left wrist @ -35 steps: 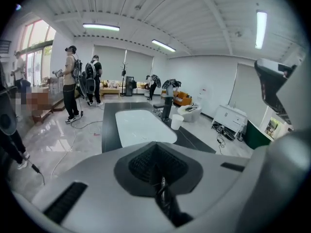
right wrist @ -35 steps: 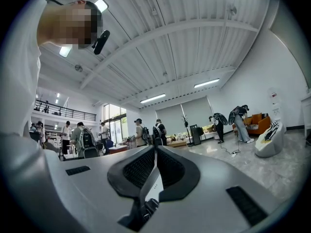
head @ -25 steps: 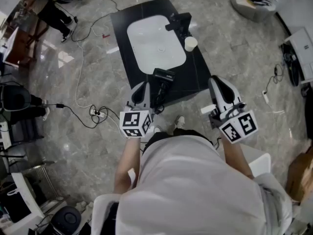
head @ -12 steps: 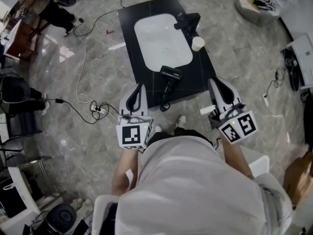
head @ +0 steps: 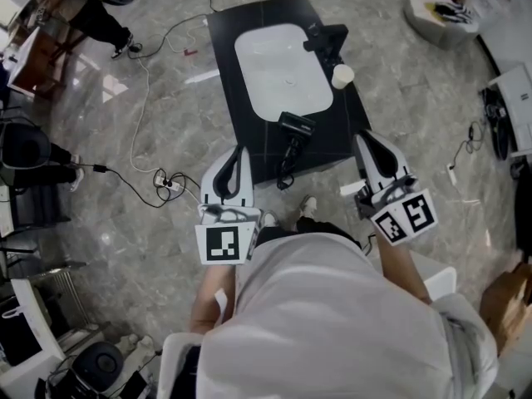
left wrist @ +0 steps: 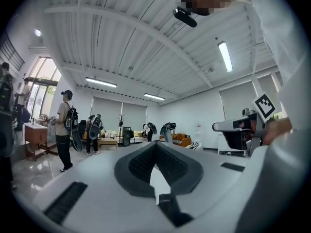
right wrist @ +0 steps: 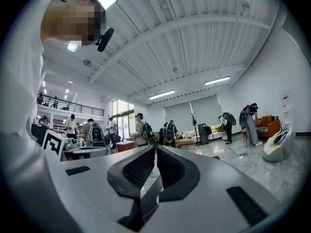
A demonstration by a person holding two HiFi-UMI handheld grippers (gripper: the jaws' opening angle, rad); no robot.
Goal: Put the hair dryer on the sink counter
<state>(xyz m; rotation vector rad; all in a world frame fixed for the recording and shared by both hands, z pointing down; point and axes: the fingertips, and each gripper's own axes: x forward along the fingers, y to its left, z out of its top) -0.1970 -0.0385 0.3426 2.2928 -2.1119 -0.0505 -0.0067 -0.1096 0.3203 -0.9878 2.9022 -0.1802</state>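
The black hair dryer (head: 293,133) lies on the black sink counter (head: 223,52) near its front edge, between the white basin (head: 278,69) and the rim. Its handle points toward me and its cord hangs over the edge. My left gripper (head: 238,151) is held over the floor just left of the counter's front corner, apart from the dryer, shut with nothing in it. My right gripper (head: 366,139) hovers off the counter's front right corner, also shut and empty. Both gripper views point up at the ceiling, each showing closed jaws: left gripper (left wrist: 155,144), right gripper (right wrist: 155,147).
A black faucet (head: 326,36) and a white cup (head: 342,76) stand on the counter's right side. A power strip with cables (head: 166,187) lies on the marble floor to the left. A white beanbag (head: 436,8) sits at the top right, and other people stand in the room.
My left gripper has drawn back from beside the hair dryer, down and to the left toward my body. The right gripper has stayed put.
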